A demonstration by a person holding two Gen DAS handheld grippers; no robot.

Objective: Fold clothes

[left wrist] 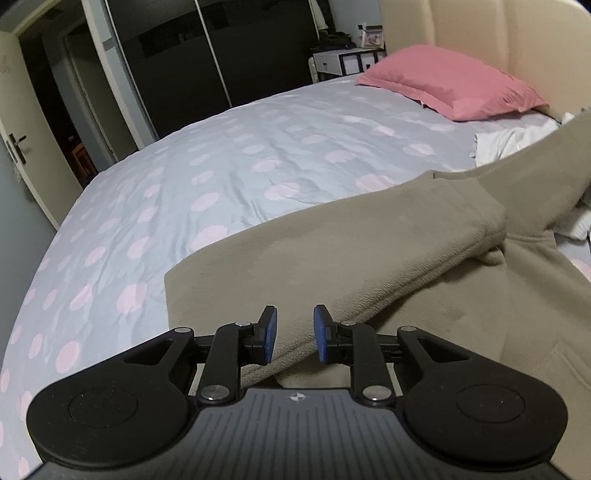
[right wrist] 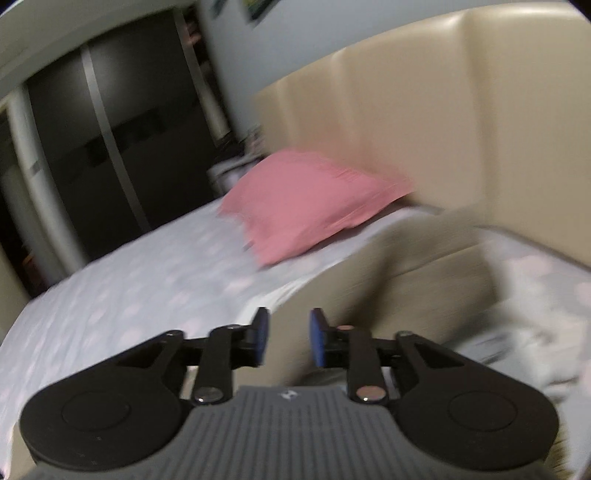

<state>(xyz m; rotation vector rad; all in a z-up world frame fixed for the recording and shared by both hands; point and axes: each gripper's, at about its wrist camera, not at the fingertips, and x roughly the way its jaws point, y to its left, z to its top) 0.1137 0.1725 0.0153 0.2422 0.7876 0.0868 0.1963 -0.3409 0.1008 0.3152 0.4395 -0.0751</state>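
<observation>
Olive-brown fleece, a thick garment (left wrist: 369, 258), lies spread across the near side of the bed (left wrist: 221, 177), its straight left edge running toward the bed's near edge. One sleeve (left wrist: 424, 236) is folded over the body of the garment, slanting from the cuff end near the pillow side down toward the left tool (left wrist: 294, 334). Another part of the same fleece rises at the right edge of the left wrist view, lifted off the cover.

The left tool hovers just over the lower edge of the folded sleeve. Its blue pads (left wrist: 270, 334) stand a narrow gap apart with fleece visible behind the gap, but nothing is pinched between them.

The right tool (right wrist: 287, 341) appears in a heavily blurred view. Its jaws are also narrowly apart and nothing sits between the pads; the olive fleece (right wrist: 406, 280) lies below and beyond them, near the headboard end of the bed.

The bed carries a pale grey-blue cover with faint pink dots. A pink pillow (left wrist: 450, 86) rests at the head end against a cream padded headboard (left wrist: 480, 33). White crumpled cloth (left wrist: 509, 142) lies at the bed's right side, between the pillow and the raised fleece; what it is cannot be told. Beyond the far edge of the bed stand dark sliding wardrobe doors (left wrist: 184, 55), and a small white bedside unit (left wrist: 347, 61) sits in the corner by the headboard.
</observation>
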